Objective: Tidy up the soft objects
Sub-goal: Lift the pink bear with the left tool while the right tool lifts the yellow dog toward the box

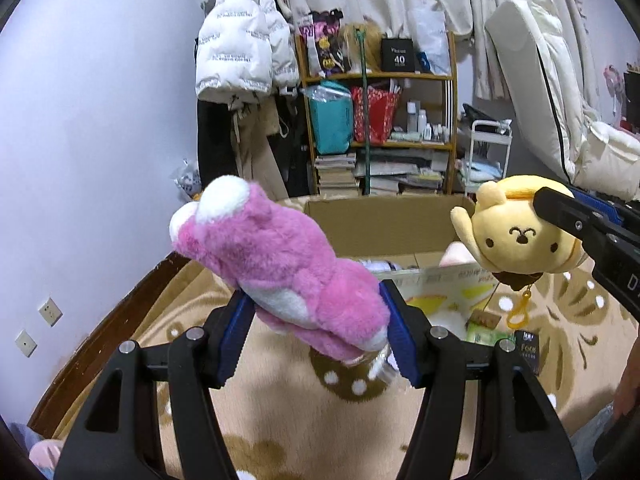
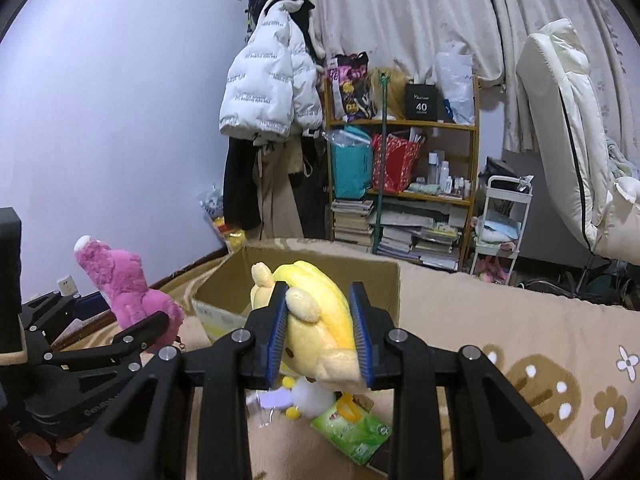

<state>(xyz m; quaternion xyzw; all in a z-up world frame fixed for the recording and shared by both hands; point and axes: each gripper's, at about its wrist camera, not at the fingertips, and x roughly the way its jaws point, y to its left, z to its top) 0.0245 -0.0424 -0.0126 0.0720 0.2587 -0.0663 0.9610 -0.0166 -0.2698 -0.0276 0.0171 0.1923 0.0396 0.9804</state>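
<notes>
The left gripper (image 1: 316,320) is clamping a pink plush bear (image 1: 280,268) around its lower body at a medium spread, the blue pads pressing into the fur, with the bear slanting toward the upper left of the left wrist frame. The right gripper (image 2: 322,332) is squeezed nearly shut on a yellow plush toy (image 2: 316,312), which is sitting in the centre of the right wrist frame and at the right edge of the left one. Both toys are hanging in the air in front of the open cardboard box (image 1: 384,216), in the middle of both views on the patterned rug (image 1: 280,400). Judging by this, the step is carrying the toys to the box; to do it well, each should be brought fully past the near wall before the jaws let go, and the yellow toy's dangling clip (image 1: 518,314) should clear the rim. Legible writing is sparse: a black box (image 2: 420,102) on the shelf is showing "40", and a dark packet (image 1: 527,350) at the lower right of the left view is reading "Face". The lettering on the white jacket (image 1: 244,40) is too small to read.
</notes>
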